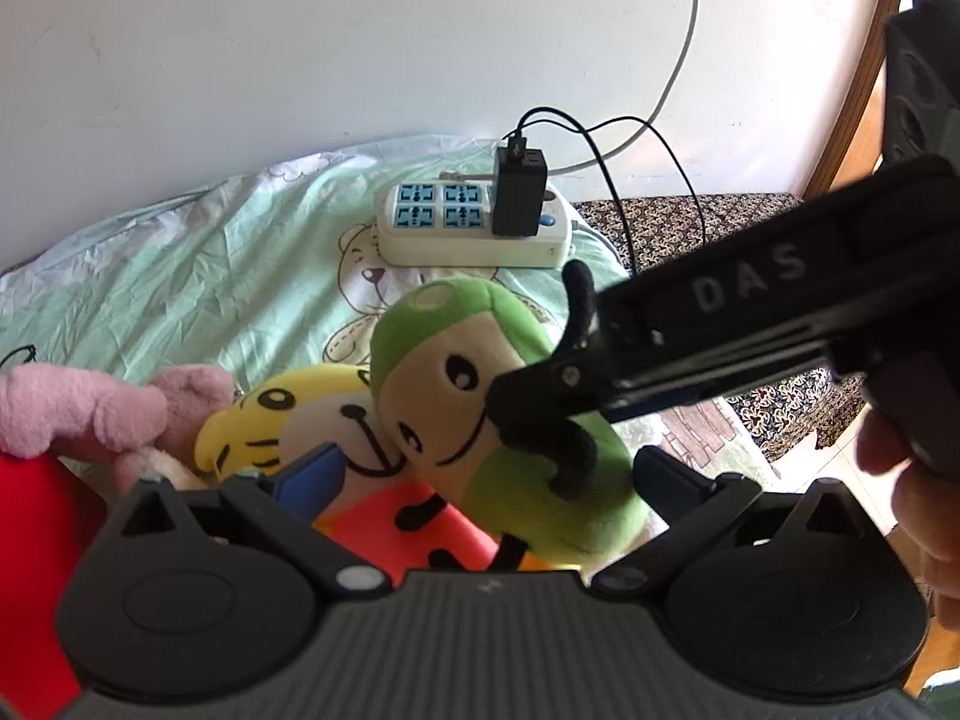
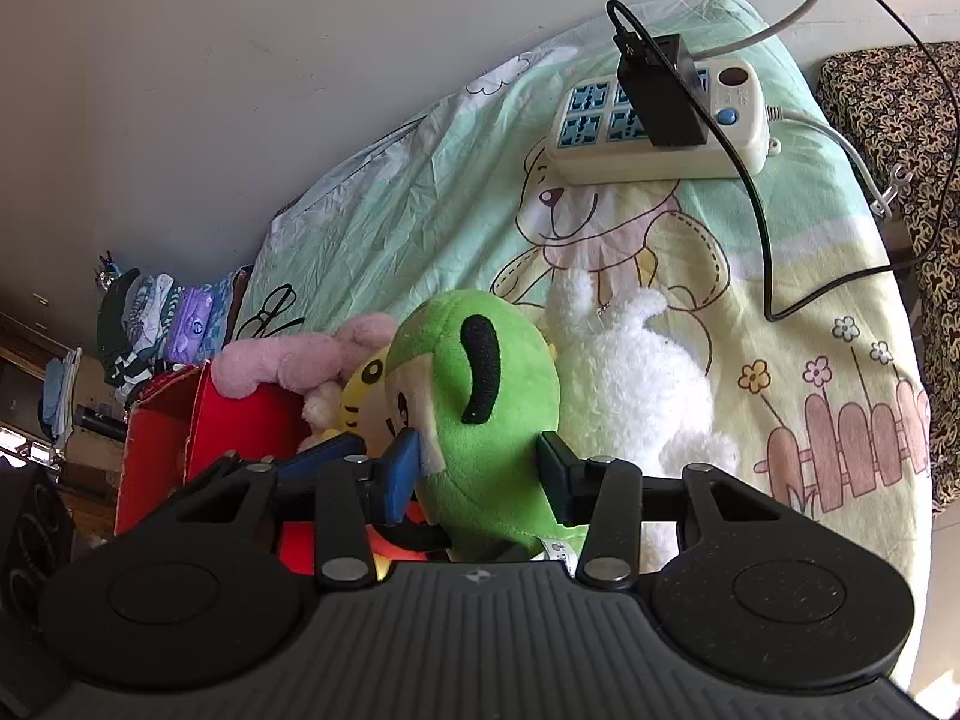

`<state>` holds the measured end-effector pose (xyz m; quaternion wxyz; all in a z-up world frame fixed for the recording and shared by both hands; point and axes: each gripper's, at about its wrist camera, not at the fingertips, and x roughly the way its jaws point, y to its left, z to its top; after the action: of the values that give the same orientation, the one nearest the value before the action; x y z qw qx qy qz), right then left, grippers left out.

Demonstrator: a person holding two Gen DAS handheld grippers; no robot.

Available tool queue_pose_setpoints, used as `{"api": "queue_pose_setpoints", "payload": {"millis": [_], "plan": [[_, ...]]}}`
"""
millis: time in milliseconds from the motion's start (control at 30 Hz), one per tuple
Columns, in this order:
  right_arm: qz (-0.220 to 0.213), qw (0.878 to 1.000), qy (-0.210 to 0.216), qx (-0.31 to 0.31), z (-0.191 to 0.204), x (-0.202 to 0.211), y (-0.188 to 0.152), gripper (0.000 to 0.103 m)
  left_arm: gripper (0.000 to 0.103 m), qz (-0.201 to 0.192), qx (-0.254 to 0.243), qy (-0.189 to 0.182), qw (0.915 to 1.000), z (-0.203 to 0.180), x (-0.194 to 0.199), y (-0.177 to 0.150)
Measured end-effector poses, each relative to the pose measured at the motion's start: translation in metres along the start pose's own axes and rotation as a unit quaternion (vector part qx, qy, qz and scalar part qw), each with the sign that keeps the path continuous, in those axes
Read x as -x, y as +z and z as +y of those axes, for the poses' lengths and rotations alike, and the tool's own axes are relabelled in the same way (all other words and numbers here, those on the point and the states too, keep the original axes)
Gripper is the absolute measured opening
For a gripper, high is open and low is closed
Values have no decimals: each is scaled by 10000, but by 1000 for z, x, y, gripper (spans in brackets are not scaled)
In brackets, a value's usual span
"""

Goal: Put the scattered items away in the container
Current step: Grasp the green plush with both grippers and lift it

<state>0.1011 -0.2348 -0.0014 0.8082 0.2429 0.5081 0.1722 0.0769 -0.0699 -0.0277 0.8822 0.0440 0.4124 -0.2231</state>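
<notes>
A green plush with a beige face is pinched between the pads of my right gripper, which is shut on it just above the bed. In the left wrist view that gripper reaches in from the right onto the green plush. My left gripper stands open, its fingers wide on either side of the green plush and a yellow tiger plush. A pink plush lies over the rim of the red container at the left. A white plush lies on the sheet beside the green one.
A power strip with a black charger and cables sits at the far end of the cartoon bedsheet. Glasses lie near the wall. A person's hand holds the right gripper. Dark patterned cloth borders the bed's right side.
</notes>
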Motion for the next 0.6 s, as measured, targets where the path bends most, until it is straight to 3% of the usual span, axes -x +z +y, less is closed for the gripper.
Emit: {"api": "queue_pose_setpoints", "payload": {"millis": [67,133,200,333,433,600], "plan": [[-1,10000,-21,74,3,0,-3,45,100,34,203,-172,9996,6,-4,2],[-34,9998,-106,171,5,-2,-5,47,87,70,264,-238,9993,7,-8,2],[-116,9996,-208,160,5,-3,-6,52,81,103,271,-351,9990,5,-10,1],[-150,9995,-236,128,4,-10,-7,57,78,33,213,-268,9994,0,-7,1],[-194,9993,-277,184,8,-10,-12,52,73,20,240,-280,9993,1,-3,1],[-588,9980,45,239,20,18,-24,49,70,-474,-19,-125,9988,-8,35,-1]]}}
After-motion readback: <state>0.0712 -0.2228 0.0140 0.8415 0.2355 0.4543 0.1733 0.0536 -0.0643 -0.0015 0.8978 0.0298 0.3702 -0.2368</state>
